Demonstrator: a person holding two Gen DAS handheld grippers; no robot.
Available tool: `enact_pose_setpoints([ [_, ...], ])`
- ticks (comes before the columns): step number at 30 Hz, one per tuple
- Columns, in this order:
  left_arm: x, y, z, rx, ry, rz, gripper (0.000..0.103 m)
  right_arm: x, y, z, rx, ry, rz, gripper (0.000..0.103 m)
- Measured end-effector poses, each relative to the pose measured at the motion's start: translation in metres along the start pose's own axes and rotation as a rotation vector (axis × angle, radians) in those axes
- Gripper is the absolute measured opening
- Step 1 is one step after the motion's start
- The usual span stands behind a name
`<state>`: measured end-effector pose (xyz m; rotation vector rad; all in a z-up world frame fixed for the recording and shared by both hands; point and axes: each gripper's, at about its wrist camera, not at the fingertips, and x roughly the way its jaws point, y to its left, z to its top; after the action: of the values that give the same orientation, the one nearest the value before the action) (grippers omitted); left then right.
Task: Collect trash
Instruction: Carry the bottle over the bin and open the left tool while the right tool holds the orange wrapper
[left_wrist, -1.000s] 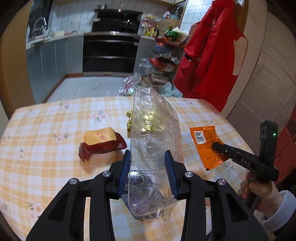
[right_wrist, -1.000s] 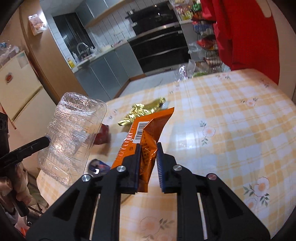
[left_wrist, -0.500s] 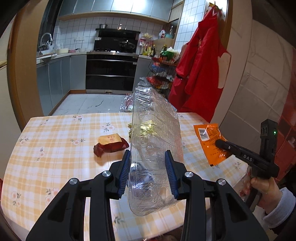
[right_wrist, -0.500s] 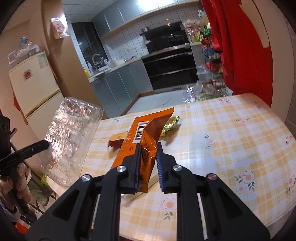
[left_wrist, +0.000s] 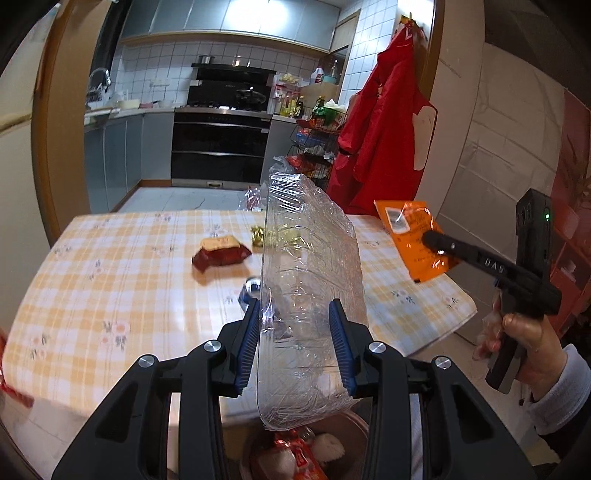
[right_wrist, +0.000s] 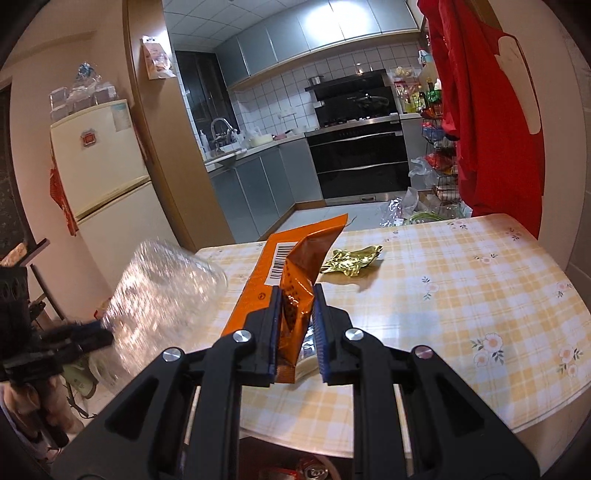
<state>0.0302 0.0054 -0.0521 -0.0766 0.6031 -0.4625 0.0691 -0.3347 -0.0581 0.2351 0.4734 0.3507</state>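
Left gripper (left_wrist: 295, 341): blue pads are clamping a clear crushed plastic container (left_wrist: 308, 295); the jaws are standing wide around it, in the lower centre of the left wrist view.
Clear crushed plastic container: standing on end between the pads, its lower end hanging over a trash bin (left_wrist: 354, 424) at the bottom edge of the frame; in the right wrist view it is showing blurred at middle left (right_wrist: 162, 306).
Right gripper (right_wrist: 295, 334): jaws are pinching an orange snack wrapper (right_wrist: 291, 273); the pads are nearly together on the folded foil.
Orange snack wrapper: sticking up and away from the fingers, barcode side facing the camera; in the left wrist view it is hanging at middle right (left_wrist: 413, 238), held off the table's right edge.
Right hand (left_wrist: 517, 345): gripping the handle at the right edge of the left wrist view.
Table (left_wrist: 110, 280): carrying an orange-checked floral cloth, filling the middle of both views.
Red snack packet (left_wrist: 221, 251): lying on the cloth, centre left.
Gold foil wrapper (right_wrist: 351, 260): lying crumpled on the cloth just beyond the orange wrapper.
Blue item (left_wrist: 251, 291): partly hidden behind the container; cannot tell what it is.
Trash bin: showing red and white scraps inside.
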Motion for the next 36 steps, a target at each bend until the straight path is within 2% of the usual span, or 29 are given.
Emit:
enact_pose_setpoints([
  [9, -0.010, -0.001, -0.052, -0.033, 0.098, 0.013, 0.037, -0.025, 0.016, -0.020, -0.013, 0.007, -0.028, 0.019],
  [12, -0.011, 0.000, -0.064, -0.056, 0.131, -0.008, 0.037, -0.030, 0.019, -0.024, -0.014, 0.007, -0.031, 0.019],
  [20, -0.006, -0.007, -0.072, -0.056, 0.152, -0.039, 0.037, -0.036, 0.022, -0.029, -0.022, 0.005, -0.030, 0.019],
  [31, 0.019, -0.014, -0.088, -0.049, 0.196, -0.077, 0.037, -0.025, 0.011, -0.039, 0.004, 0.045, -0.031, 0.019],
  [32, 0.019, -0.015, -0.088, -0.046, 0.192, -0.081, 0.039, -0.024, 0.011, -0.039, 0.003, 0.049, -0.034, 0.019],
  [33, 0.020, -0.015, -0.088, -0.048, 0.189, -0.093, 0.048, -0.023, 0.011, -0.040, 0.001, 0.052, -0.035, 0.019],
  [35, 0.019, -0.015, -0.087, -0.060, 0.173, -0.100, 0.060, -0.021, 0.011, -0.041, 0.001, 0.058, -0.035, 0.019],
  [36, 0.018, -0.014, -0.086, -0.064, 0.165, -0.102, 0.061, -0.020, 0.011, -0.042, 0.002, 0.061, -0.033, 0.019],
])
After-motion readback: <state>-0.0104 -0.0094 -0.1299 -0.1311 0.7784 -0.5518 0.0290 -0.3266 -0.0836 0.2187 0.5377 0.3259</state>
